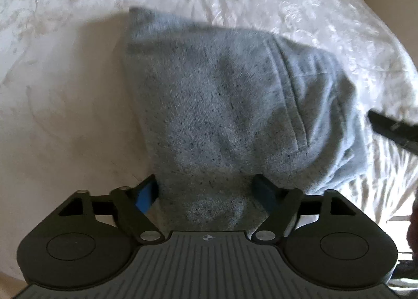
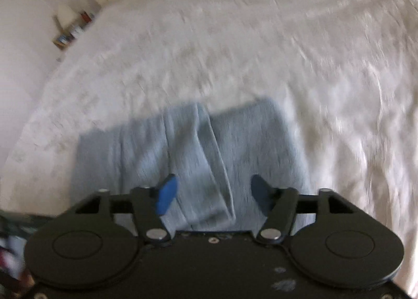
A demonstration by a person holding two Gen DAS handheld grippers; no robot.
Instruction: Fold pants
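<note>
Grey-blue sweatpants (image 1: 222, 105) lie folded in a compact bundle on a white bedspread (image 1: 65, 90). My left gripper (image 1: 206, 189) is open, its blue-padded fingers straddling the near end of the bundle. In the right wrist view the pants (image 2: 188, 147) lie just ahead with a seam fold running down the middle. My right gripper (image 2: 213, 194) is open and empty, its fingers spread over the near edge of the cloth. A dark part of the right gripper (image 1: 392, 129) shows at the right edge of the left wrist view.
The white embossed bedspread (image 2: 261, 51) spreads all around the pants. A small shelf or table with books and small items (image 2: 73, 30) stands by the wall at the far left of the bed. The right wrist view is motion-blurred.
</note>
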